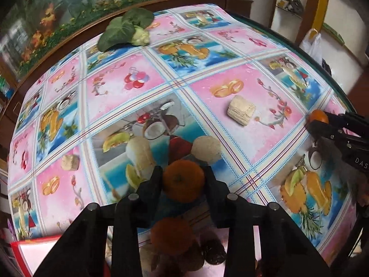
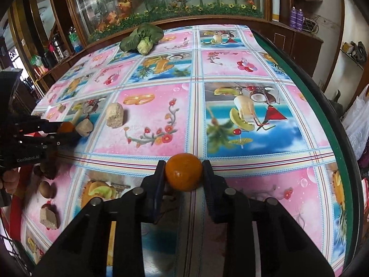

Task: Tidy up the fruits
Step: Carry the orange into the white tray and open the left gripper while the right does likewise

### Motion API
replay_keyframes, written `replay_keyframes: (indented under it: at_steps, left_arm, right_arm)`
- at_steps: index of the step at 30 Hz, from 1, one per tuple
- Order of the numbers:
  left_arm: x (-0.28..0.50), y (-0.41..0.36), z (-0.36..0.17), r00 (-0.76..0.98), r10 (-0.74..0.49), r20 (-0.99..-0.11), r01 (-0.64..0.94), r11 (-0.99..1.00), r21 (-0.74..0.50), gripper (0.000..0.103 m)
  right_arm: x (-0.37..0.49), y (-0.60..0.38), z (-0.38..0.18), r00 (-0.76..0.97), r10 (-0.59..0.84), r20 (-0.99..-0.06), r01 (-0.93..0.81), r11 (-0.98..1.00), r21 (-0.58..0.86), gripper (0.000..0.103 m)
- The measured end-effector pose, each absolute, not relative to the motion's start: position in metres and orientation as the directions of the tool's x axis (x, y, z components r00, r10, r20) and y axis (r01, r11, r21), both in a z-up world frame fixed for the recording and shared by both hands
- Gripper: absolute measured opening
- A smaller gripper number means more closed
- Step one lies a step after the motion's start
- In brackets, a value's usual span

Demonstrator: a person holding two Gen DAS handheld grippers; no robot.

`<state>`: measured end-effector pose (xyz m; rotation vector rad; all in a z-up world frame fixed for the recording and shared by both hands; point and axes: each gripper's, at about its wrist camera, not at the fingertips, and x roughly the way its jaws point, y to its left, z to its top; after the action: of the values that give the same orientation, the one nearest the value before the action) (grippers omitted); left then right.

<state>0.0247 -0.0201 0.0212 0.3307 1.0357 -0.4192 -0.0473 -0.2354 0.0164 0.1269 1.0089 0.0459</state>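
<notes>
In the left wrist view, an orange point(image 1: 183, 180) is clamped between the two fingers of the left claw point(image 1: 183, 179), held just above the table point(image 1: 207, 120) with its fruit-print cloth. Directly below it, nearer the camera, a second orange point(image 1: 171, 236) is seen beside some dark round fruits point(image 1: 213, 252), next to a red tray point(image 1: 27, 249). Pale corn-cob pieces point(image 1: 241, 110) are scattered on the cloth, and a leafy cabbage point(image 1: 126, 28) lies at the far edge. At the right edge, the right claw point(image 1: 319, 121) is seen gripping another orange point(image 1: 319, 116)

In the right wrist view, the right claw point(image 2: 183, 175) is closed on its orange point(image 2: 183, 172), above the cloth. At the left edge, the left claw point(image 2: 66, 130) is seen holding its own orange point(image 2: 65, 127), close to a cob piece point(image 2: 84, 127). The cabbage point(image 2: 143, 38) lies at the far side
</notes>
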Motion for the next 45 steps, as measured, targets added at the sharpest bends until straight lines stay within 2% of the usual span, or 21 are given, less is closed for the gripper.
replay_keyframes:
  at_steps: [5,8,12,17,22,33,36,39,42,45]
  left_arm:
    - [0.001,0.006,0.057,0.51,-0.205,-0.835,0.437,0.898,0.046,0.035]
    - [-0.025,0.037,0.088,0.571,-0.226,-0.789,0.393,0.919,0.021,0.035]
    - [-0.064,0.09,0.111,0.643,-0.171,-0.746,0.298,0.954,0.038,0.035]
    - [-0.1,0.155,0.09,0.622,-0.053,-0.781,0.157,0.986,0.058,0.035]
    - [-0.124,0.195,0.052,0.547,0.008,-0.837,0.059,0.997,0.049,0.035]
    - [-0.139,0.219,0.024,0.524,0.087,-0.848,-0.034,0.996,0.081,0.036]
    - [-0.143,0.226,0.022,0.514,0.102,-0.852,-0.052,0.995,0.088,0.044]
    - [-0.146,0.227,0.027,0.523,0.126,-0.843,-0.073,0.992,0.103,0.06]
    - [-0.151,0.224,0.037,0.557,0.121,-0.821,-0.073,0.993,0.097,0.061]
    - [-0.157,0.216,0.047,0.594,0.08,-0.801,-0.039,0.997,0.071,0.061]
  right_arm:
    - [-0.055,-0.218,0.032,0.571,0.126,-0.811,0.004,0.988,0.156,0.032]
    - [-0.057,-0.189,0.042,0.569,0.192,-0.799,-0.063,0.98,0.191,0.033]
    - [-0.061,-0.137,0.058,0.555,0.301,-0.775,-0.178,0.954,0.243,0.033]
    - [-0.067,-0.056,0.069,0.485,0.454,-0.747,-0.342,0.885,0.316,0.033]
    - [-0.08,0.023,0.066,0.385,0.545,-0.745,-0.472,0.81,0.348,0.033]
    - [-0.107,0.103,0.038,0.224,0.543,-0.809,-0.541,0.76,0.36,0.034]
    - [-0.104,0.112,0.03,0.204,0.52,-0.83,-0.552,0.761,0.341,0.035]
    - [-0.109,0.113,0.033,0.2,0.513,-0.835,-0.564,0.757,0.33,0.037]
    - [-0.115,0.099,0.05,0.269,0.554,-0.788,-0.584,0.744,0.324,0.038]
    - [-0.114,0.059,0.07,0.358,0.591,-0.723,-0.557,0.757,0.342,0.046]
